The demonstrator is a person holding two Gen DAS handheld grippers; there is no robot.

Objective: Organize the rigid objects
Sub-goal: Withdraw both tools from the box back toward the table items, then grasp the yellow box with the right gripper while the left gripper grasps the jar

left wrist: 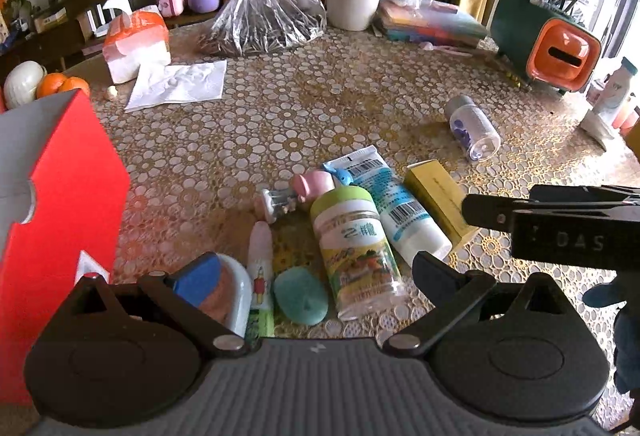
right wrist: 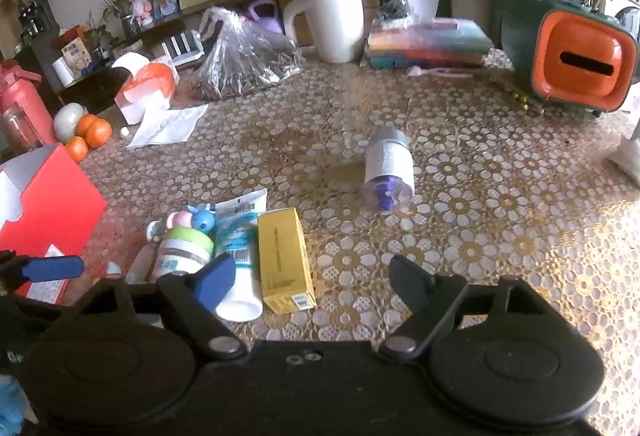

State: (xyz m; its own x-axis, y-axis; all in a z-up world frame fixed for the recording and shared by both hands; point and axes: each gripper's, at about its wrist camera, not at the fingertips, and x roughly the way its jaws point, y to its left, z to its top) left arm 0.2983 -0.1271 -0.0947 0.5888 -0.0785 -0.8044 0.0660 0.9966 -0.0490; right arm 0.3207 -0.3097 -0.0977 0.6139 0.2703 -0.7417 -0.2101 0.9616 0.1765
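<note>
Approach step: both tools, left tool [left wrist: 314, 276] and right tool [right wrist: 312, 282], open and empty. Next: right tool straddles yellow box [right wrist: 283, 260] beside white tube [right wrist: 240, 276], then closes.

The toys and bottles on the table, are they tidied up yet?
Not yet. Nothing looks put away: the green-capped bottle, white tube and yellow box lie in a heap beside the red box, and the clear bottle lies apart. Both the left gripper and the right gripper are open and empty, above the heap.
</note>
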